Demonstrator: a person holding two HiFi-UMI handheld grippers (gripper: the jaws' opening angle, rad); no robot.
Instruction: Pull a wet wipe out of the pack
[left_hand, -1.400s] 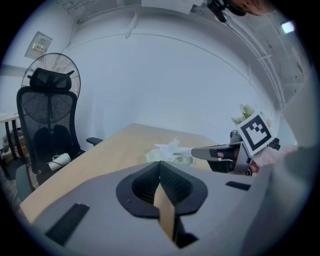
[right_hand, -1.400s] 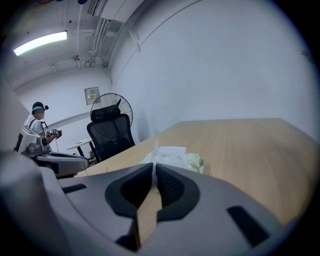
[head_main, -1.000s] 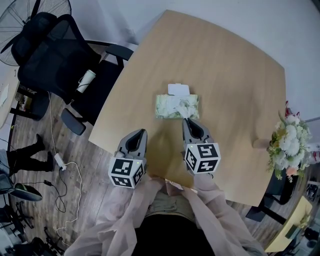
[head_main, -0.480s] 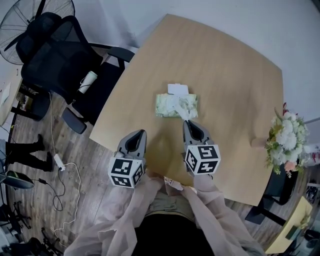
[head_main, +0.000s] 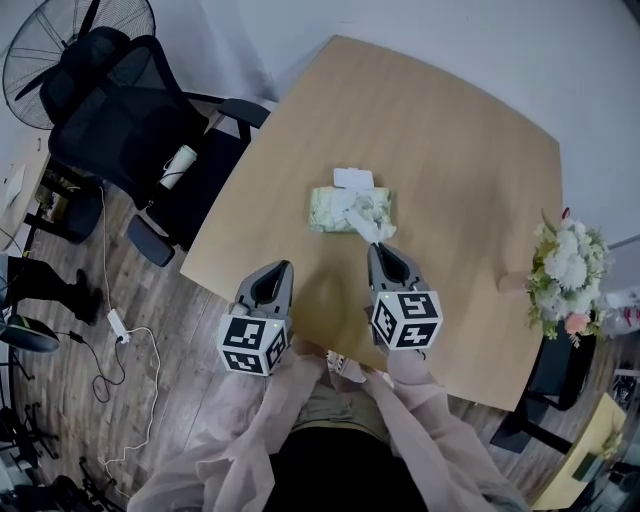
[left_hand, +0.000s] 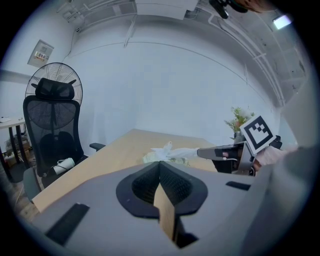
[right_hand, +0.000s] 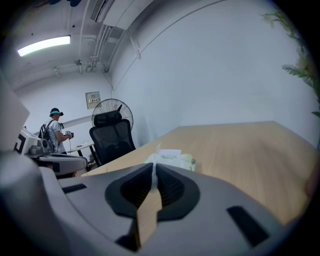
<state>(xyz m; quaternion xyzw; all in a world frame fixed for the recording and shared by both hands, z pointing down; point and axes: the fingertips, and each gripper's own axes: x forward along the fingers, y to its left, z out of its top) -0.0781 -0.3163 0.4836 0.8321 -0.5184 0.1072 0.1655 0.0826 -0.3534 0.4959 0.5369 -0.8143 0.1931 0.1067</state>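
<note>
Two hand-held grippers are seen in the lower middle of the head view. The left hand-held gripper (head_main: 278, 270) is held over the near table edge with its jaws closed together and nothing between them. The right hand-held gripper (head_main: 378, 250) is clamped on one wet wipe (head_main: 365, 228). One pack (head_main: 350, 210) lies near the centre of the single wooden table (head_main: 450, 130), with its white flap (head_main: 353, 179) folded open toward the top of the frame. The wet wipe is stretched from the pack's opening down to the right jaws, and more white wipe is bunched in that opening. One office chair (head_main: 120, 120) and one fan (head_main: 60, 40) are seen at the upper left, and one bunch of flowers (head_main: 565, 275) at the right edge.

Compared with a second ago, the right hand-held gripper has been drawn slightly away from the pack and a longer stretch of wipe is exposed. The left hand-held gripper has stayed in place.
</note>
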